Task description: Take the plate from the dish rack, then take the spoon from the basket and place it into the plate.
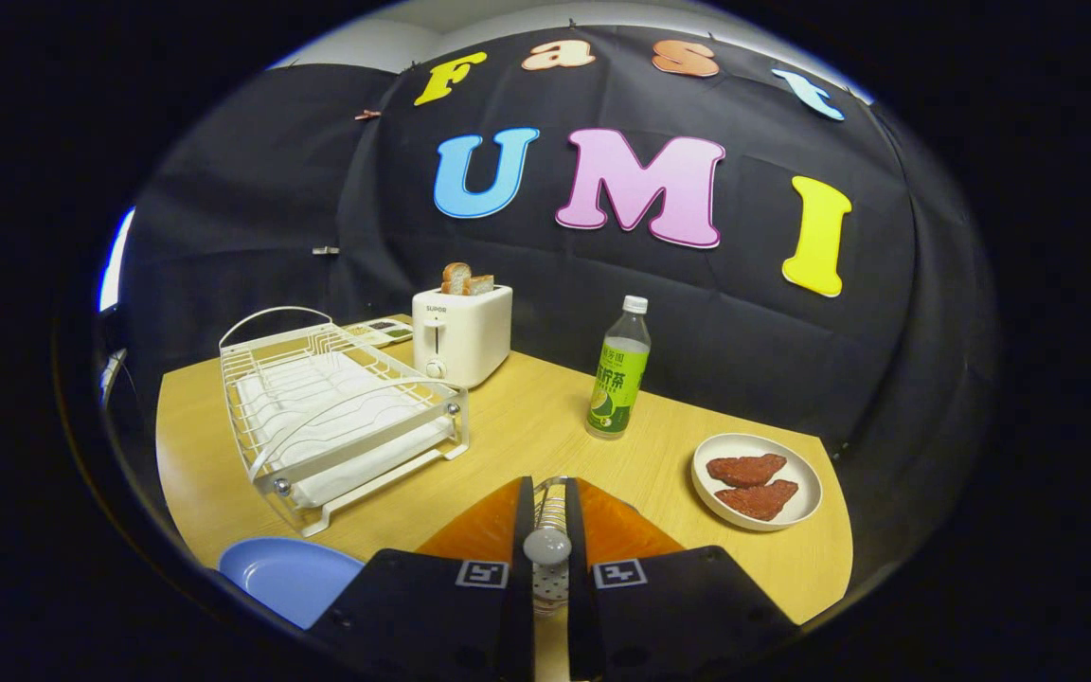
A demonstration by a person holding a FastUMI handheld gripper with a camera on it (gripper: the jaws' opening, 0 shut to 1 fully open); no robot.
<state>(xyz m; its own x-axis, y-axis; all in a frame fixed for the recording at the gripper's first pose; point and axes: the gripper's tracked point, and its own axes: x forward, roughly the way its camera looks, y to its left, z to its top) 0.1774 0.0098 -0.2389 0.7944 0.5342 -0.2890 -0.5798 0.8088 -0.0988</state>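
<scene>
My gripper (548, 485) is nearly closed, and both fingers press on a grey rounded piece of the spoon (546, 546) held between them. Thin wire loops of the basket (551, 509) show in the narrow gap just ahead of that piece; how the spoon sits in the basket is hidden by the fingers. The blue plate (285, 573) lies flat on the wooden table (517, 426), close to the left of my left finger and in front of the dish rack. The white wire dish rack (337, 417) stands beyond the plate to the left, with no dishes in it.
A white toaster (462, 333) with toast slices stands behind the rack. A green-labelled bottle (619, 371) stands upright ahead of the fingers. To the right lies a white plate (796, 469) with two brown pieces of food. The table's edge runs close on the right.
</scene>
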